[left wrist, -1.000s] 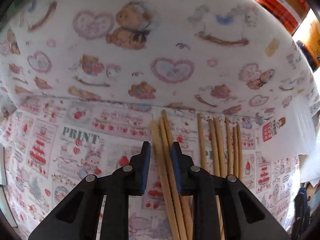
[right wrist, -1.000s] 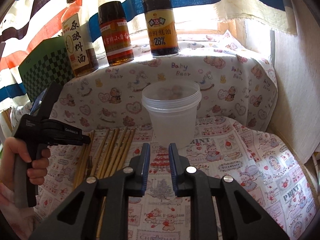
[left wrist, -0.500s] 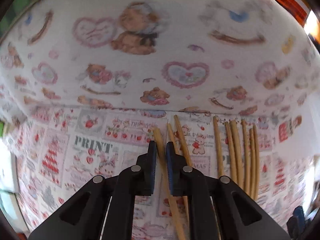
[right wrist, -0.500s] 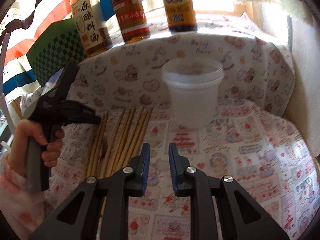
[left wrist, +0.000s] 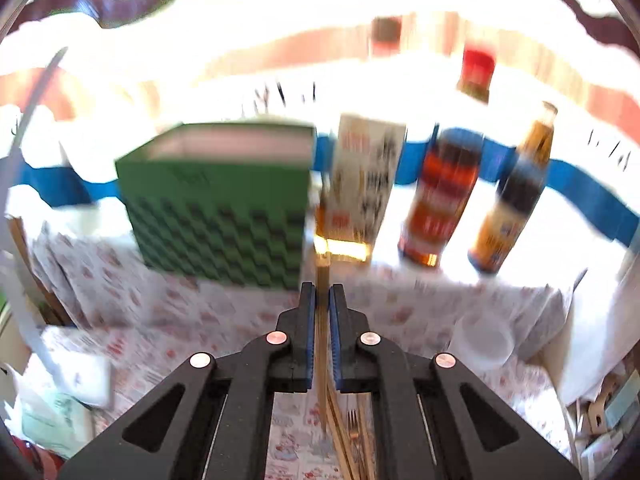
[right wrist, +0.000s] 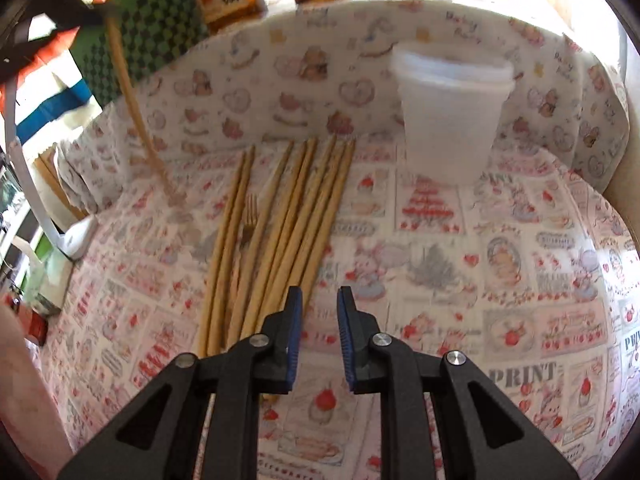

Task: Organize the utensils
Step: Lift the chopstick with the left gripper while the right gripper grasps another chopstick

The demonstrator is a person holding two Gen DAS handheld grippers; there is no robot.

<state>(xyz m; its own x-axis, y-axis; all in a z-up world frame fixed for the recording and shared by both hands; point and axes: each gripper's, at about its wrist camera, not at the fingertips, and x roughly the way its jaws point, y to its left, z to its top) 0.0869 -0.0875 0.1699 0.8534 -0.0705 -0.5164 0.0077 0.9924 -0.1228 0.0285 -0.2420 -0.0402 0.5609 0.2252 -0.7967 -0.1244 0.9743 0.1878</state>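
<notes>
My left gripper [left wrist: 322,300] is shut on one wooden chopstick [left wrist: 321,280] and holds it up off the table; the same chopstick [right wrist: 132,96] hangs tilted at the left of the right wrist view. Several more wooden chopsticks [right wrist: 292,216] lie in a row on the printed cloth, with a small fork [right wrist: 250,216] among them. A clear plastic cup [right wrist: 450,112] stands upright right of the row; it also shows in the left wrist view [left wrist: 486,338]. My right gripper [right wrist: 318,312] is open and empty, low over the near ends of the chopsticks.
A green checkered box [left wrist: 224,204] and three sauce bottles [left wrist: 444,196] stand on the raised ledge behind the cloth. A striped curtain hangs behind them. A wall [right wrist: 630,128] closes the right side. A white stand [right wrist: 76,240] sits at the left edge.
My left gripper has lifted a chopstick off the cloth and swung up toward the ledge. My right gripper has moved forward and down toward the chopsticks, still open.
</notes>
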